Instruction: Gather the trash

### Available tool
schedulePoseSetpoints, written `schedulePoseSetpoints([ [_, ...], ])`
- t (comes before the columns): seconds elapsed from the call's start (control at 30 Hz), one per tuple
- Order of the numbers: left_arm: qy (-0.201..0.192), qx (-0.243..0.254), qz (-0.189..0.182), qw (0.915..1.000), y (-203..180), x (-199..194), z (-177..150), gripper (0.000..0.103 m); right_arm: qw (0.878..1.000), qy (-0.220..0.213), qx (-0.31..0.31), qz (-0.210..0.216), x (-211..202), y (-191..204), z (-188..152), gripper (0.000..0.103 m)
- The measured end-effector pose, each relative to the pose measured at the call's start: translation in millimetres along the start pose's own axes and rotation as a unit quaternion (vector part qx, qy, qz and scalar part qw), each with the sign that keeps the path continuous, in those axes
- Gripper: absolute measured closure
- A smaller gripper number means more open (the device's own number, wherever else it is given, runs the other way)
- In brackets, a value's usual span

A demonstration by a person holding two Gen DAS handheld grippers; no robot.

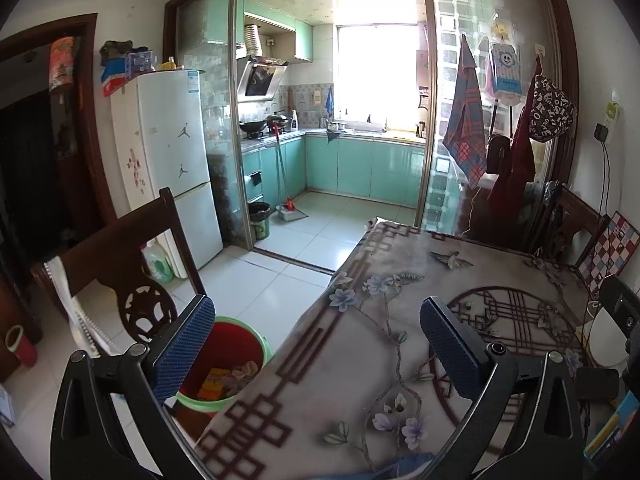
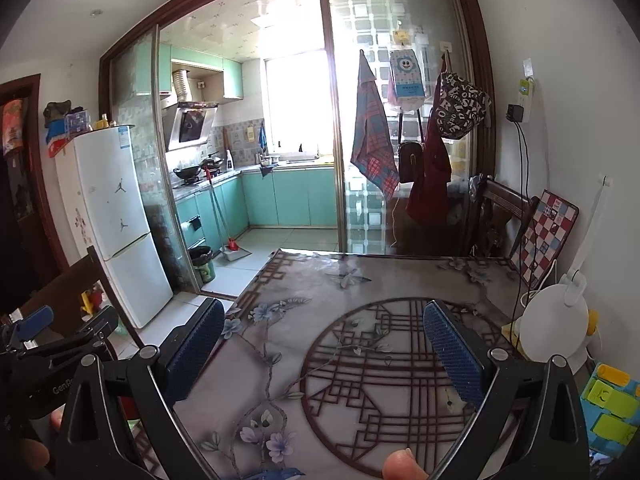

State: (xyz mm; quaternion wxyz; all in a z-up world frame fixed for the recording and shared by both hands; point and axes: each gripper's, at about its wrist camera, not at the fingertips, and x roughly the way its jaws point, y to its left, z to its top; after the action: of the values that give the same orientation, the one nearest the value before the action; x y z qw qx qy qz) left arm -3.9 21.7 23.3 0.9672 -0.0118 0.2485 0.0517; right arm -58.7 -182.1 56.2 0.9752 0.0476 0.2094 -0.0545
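Note:
A red bin with a green rim [image 1: 240, 354] stands on the floor beside the table's left edge, with wrappers and scraps [image 1: 230, 380] inside it. My left gripper [image 1: 316, 344] hovers open over that table edge, its left finger above the bin, nothing between the pads. My right gripper [image 2: 326, 350] is open above the flowered tablecloth [image 2: 360, 280], holding nothing. The left gripper's body [image 2: 52, 348] shows at the left of the right wrist view. A fingertip [image 2: 402, 466] shows at the bottom edge. No loose trash is visible on the table.
A dark wooden chair [image 1: 132, 264] stands left of the bin. A white fan [image 2: 556, 320], cables and a checkered board [image 2: 546, 236] sit at the table's right side. A fridge [image 1: 176, 160], another chair [image 2: 500, 216] and the kitchen doorway with a second bin [image 1: 260, 220] lie beyond.

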Motion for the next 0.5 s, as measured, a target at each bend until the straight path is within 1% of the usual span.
schedulePoseSetpoints([
  [0.23,0.002,0.002,0.0,1.0,-0.1,2.1,-0.5,0.0,1.0,-0.003,0.002,-0.006,2.9,-2.0,-1.2,0.003],
  [0.5,0.011,0.008,-0.007,0.9999,-4.8,7.5,-1.4,0.0,1.0,0.004,0.001,-0.005,8.4,-3.3,-1.7,0.003],
])
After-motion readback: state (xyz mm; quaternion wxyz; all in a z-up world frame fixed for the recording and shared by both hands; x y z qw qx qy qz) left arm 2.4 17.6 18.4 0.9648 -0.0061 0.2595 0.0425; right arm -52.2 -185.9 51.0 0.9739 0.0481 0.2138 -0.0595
